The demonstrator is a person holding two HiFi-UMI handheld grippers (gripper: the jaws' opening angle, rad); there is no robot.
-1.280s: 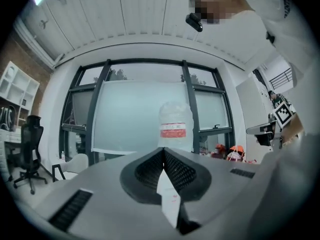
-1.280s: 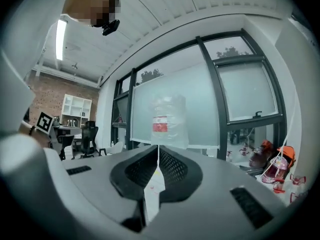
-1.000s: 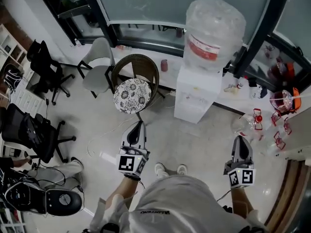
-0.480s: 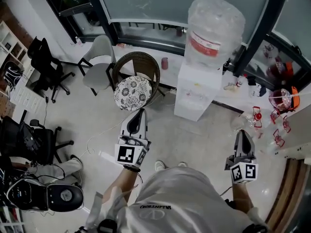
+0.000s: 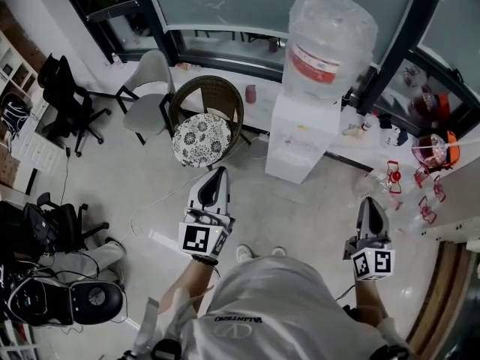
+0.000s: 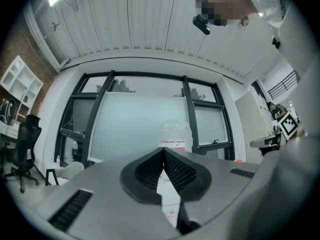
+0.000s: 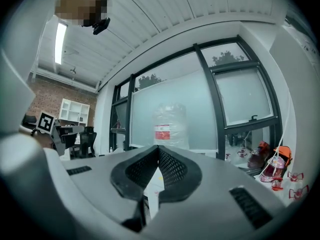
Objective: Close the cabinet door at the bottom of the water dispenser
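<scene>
Ceiling of white slats (image 6: pixel 150 19) meets us only in the gripper views, where left gripper (image 6: pixel 163 150) and right gripper (image 7: pixel 158 148) sit pinched together, empty; only our head view shows the white boxy water dispenser (image 5: pixel 300 137) down to the floor.

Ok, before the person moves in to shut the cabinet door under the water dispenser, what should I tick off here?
1. Left hand-held gripper shut, nothing between its jaws: ok.
2. Right hand-held gripper shut, nothing between its jaws: ok.
3. Water dispenser in front of both grippers: ok.
4. Wicker chair stands apart from the dispenser, to its left in the head view: ok.
5. Cabinet door open or shut: cannot tell; no view shows the dispenser's lower front clearly.
6. A gripper in contact with the dispenser: not ok, both are short of it.
</scene>
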